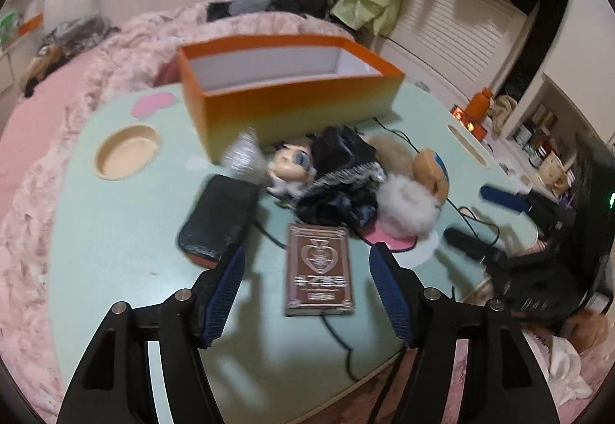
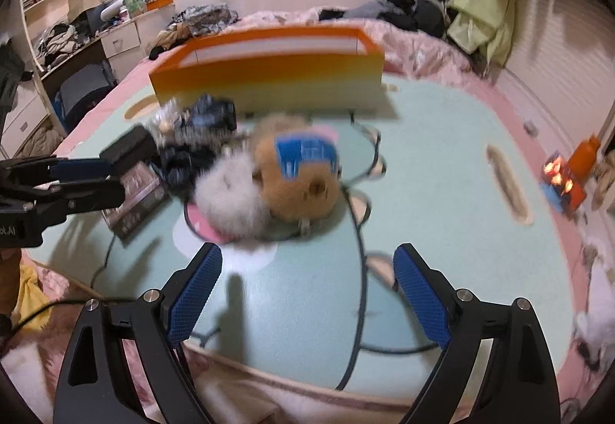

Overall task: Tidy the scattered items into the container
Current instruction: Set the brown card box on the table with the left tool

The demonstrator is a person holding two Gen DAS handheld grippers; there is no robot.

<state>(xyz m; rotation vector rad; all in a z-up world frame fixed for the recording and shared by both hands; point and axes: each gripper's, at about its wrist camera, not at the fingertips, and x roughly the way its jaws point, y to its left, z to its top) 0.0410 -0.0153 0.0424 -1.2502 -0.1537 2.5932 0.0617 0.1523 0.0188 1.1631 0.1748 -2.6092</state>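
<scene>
An orange box (image 1: 292, 93) is seen at the far side of the tabletop (image 1: 115, 231), and the scattered items lie in a heap just before it: a card box (image 1: 318, 270), a black case (image 1: 219, 220), a doll (image 1: 290, 164) and a plush toy (image 2: 296, 178). The left gripper (image 1: 307, 270) is held with jaws spread on either side of the card box, not touching it. The right gripper (image 2: 307, 293) is held with jaws spread wide and nothing between them, near the plush toy.

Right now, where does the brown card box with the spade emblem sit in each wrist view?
Left wrist: brown card box lies low centre, flat on the table between the left gripper's open fingers.
Right wrist: left of centre, partly hidden behind the left gripper.
Shared landmark: orange container behind the pile.
</scene>
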